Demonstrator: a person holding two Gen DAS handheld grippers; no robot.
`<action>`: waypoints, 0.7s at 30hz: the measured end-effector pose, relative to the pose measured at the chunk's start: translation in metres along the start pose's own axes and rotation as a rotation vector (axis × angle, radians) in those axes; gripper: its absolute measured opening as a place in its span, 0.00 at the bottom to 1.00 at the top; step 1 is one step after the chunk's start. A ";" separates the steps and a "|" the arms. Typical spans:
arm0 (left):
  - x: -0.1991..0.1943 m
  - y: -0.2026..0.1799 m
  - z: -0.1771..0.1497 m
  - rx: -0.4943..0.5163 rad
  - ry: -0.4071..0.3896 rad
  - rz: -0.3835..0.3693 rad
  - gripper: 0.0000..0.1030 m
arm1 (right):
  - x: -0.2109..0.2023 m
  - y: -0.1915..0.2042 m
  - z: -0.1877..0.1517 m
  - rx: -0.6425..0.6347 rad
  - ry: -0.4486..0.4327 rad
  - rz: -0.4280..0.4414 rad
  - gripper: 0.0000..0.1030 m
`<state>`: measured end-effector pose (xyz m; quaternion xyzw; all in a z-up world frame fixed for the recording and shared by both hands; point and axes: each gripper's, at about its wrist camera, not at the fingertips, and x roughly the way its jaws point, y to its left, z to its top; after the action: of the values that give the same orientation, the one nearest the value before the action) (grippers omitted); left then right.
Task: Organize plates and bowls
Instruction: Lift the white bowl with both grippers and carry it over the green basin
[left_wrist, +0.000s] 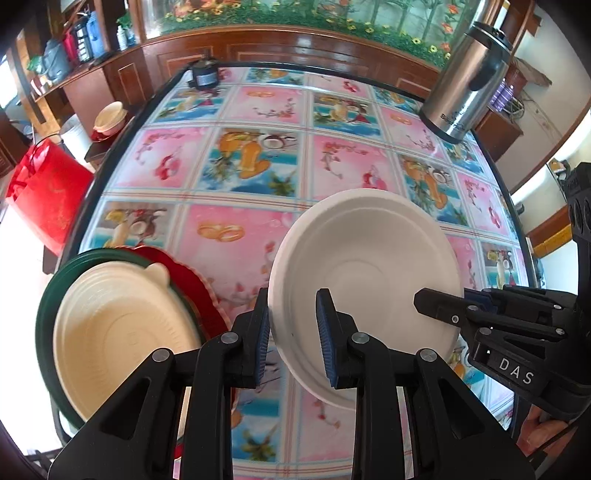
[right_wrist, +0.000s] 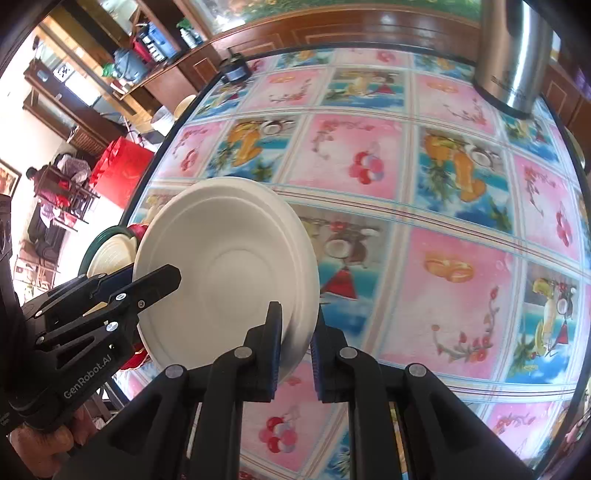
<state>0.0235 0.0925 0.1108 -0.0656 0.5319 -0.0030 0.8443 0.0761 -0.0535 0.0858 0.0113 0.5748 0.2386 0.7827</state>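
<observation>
Both grippers are meeting on one white bowl (left_wrist: 364, 280), which is hanging tilted above the table (left_wrist: 258, 155) rather than resting on it. From where I'm standing, the left gripper (left_wrist: 293, 334) is straddling the bowl's near-left rim, one pad outside and one inside the wall, apparently pinching it. The right gripper (right_wrist: 295, 347) is doing likewise at the opposite rim, its jaws narrowed on the edge.

To my eye this is a handover or a two-handed carry towards the stack at the left: a cream bowl (left_wrist: 122, 332) nested in a green plate (left_wrist: 46, 295), over a red scalloped plate (left_wrist: 195, 284). Doing it well is likely meaning one gripper letting go only once the other is holding firmly, then levelling the thin bowl before lowering it into the cream one.

A glossy fruit-and-flower cloth is covering the table; a steel thermos (left_wrist: 469, 81) is standing at the far right corner, with dark wood cabinets (left_wrist: 295, 51) and a red bag (left_wrist: 48, 192) beyond.
</observation>
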 end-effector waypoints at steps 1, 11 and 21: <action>-0.002 0.004 -0.001 -0.005 -0.002 0.002 0.23 | 0.000 0.005 0.001 -0.007 0.001 -0.001 0.14; -0.028 0.052 -0.013 -0.075 -0.031 0.039 0.23 | 0.004 0.058 0.006 -0.098 0.008 0.009 0.14; -0.055 0.107 -0.031 -0.160 -0.054 0.091 0.23 | 0.015 0.118 0.010 -0.201 0.020 0.043 0.15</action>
<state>-0.0347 0.1998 0.1347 -0.1085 0.5100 0.0794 0.8496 0.0460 0.0597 0.1104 -0.0573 0.5553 0.3120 0.7688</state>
